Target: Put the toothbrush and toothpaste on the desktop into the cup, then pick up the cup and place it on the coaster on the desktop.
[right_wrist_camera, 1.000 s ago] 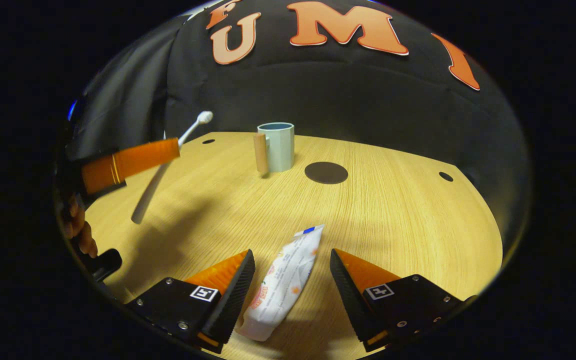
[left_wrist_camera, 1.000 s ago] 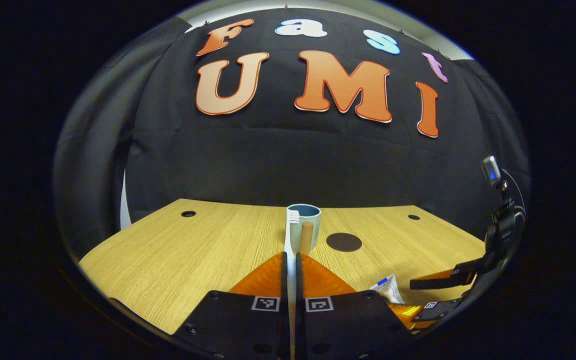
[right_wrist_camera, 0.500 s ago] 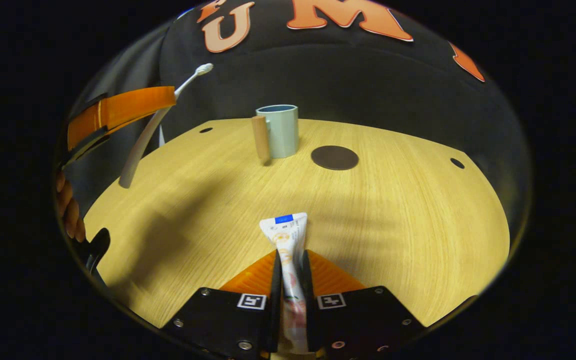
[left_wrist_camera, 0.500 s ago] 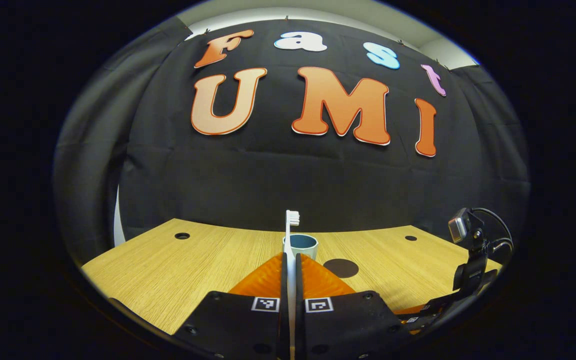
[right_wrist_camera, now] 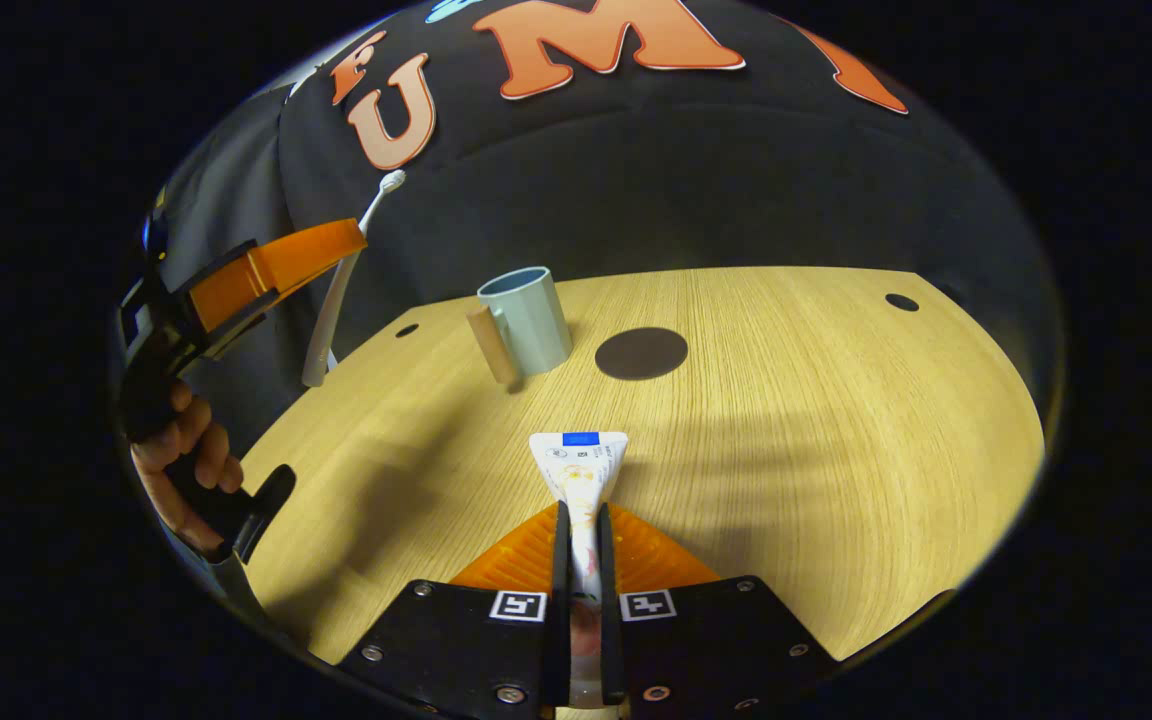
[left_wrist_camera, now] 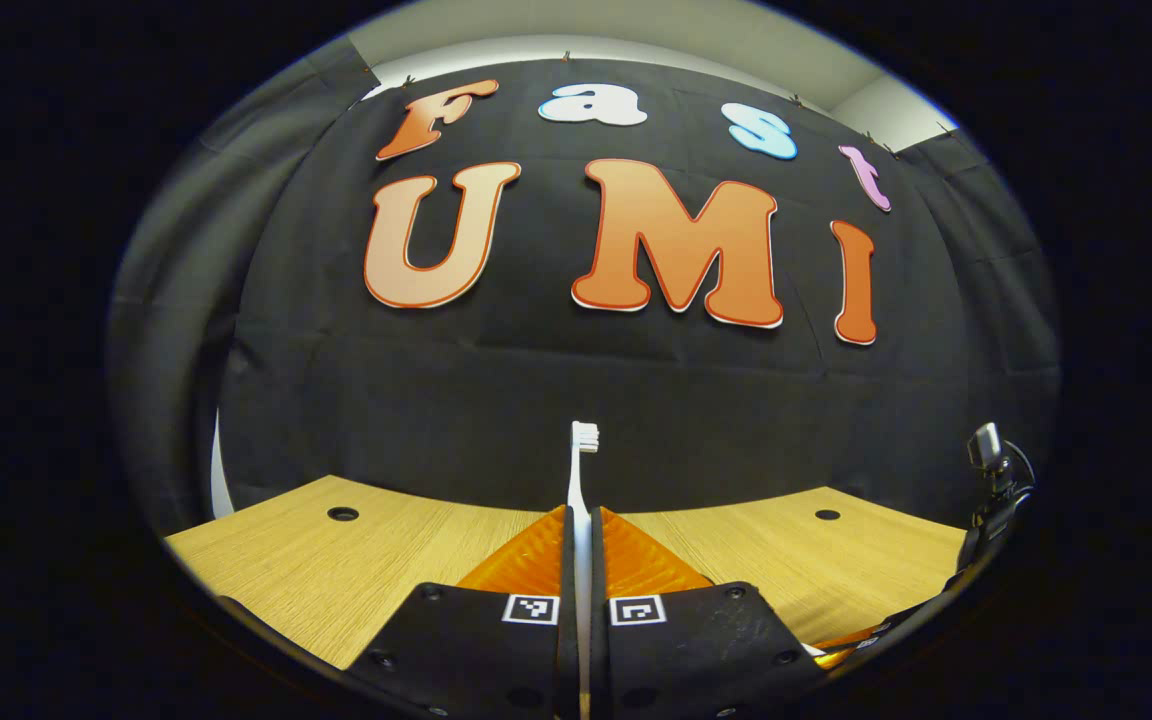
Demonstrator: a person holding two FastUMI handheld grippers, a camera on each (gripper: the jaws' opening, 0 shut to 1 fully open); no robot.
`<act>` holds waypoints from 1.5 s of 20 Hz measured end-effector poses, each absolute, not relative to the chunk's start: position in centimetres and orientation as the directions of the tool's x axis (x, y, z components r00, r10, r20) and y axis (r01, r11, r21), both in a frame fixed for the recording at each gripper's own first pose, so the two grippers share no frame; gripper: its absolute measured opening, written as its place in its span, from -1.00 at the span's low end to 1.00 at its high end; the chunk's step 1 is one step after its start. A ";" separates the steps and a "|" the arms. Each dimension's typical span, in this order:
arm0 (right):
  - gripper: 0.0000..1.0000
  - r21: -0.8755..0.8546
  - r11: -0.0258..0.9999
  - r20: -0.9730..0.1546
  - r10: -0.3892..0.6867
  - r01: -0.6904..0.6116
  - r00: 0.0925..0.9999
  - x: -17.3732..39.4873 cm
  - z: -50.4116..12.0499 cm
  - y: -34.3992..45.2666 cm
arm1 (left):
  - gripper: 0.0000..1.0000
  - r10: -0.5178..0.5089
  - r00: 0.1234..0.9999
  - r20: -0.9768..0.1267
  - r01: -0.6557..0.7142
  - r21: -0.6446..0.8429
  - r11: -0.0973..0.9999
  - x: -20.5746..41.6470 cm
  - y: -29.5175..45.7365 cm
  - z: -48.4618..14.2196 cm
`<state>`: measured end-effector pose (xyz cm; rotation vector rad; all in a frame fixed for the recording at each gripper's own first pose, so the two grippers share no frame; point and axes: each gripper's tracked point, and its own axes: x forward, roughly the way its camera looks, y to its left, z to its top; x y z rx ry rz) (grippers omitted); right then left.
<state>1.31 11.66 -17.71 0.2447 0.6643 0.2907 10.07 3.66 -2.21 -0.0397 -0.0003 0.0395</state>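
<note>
Right now my left claw [left_wrist_camera: 581, 520] is clamped tight on the white toothbrush [left_wrist_camera: 581, 470], which stands upright between its fingers with the bristle head up against the black cloth wall. Beyond those fingers I see the wooden table [left_wrist_camera: 406, 540] with a round hole near each far corner, and at the right edge the other claw's rig with its small camera [left_wrist_camera: 986, 445].

From the right gripper view, my right claw [right_wrist_camera: 581, 520] pinches the toothpaste tube [right_wrist_camera: 581, 470] narrowly, the flat crimped end with its blue patch pointing forward over the table [right_wrist_camera: 836, 420]. The print on the tube is too small for me to read. Square black-and-white markers sit on both fingers.

Farther out, the pale blue cup [right_wrist_camera: 526, 320] stands upright with its wooden handle facing me and to the left. Just to its right lies the dark round coaster [right_wrist_camera: 641, 353], close but not touching. Off to the left, a hand [right_wrist_camera: 181, 460] grips the left claw [right_wrist_camera: 336, 240], the toothbrush [right_wrist_camera: 346, 270] held well above the table, nothing between it and the cup.
</note>
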 end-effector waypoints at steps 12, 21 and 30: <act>-0.75 0.335 0.921 -0.384 0.328 -0.201 0.863 5.0 -9.4 8.2 | -0.92 -0.013 1.000 0.020 0.017 -0.204 0.979 18.7 3.9 -2.5; -0.75 0.326 0.919 -0.294 0.320 -0.220 0.901 7.1 -7.0 6.7 | -0.92 -0.044 0.998 0.053 0.054 -0.205 0.977 25.1 3.6 -2.8; -0.76 0.279 0.933 -0.237 0.295 -0.226 0.926 9.5 -5.7 6.0 | -0.92 -0.103 0.995 -0.001 0.101 -0.147 0.984 28.9 3.8 -7.2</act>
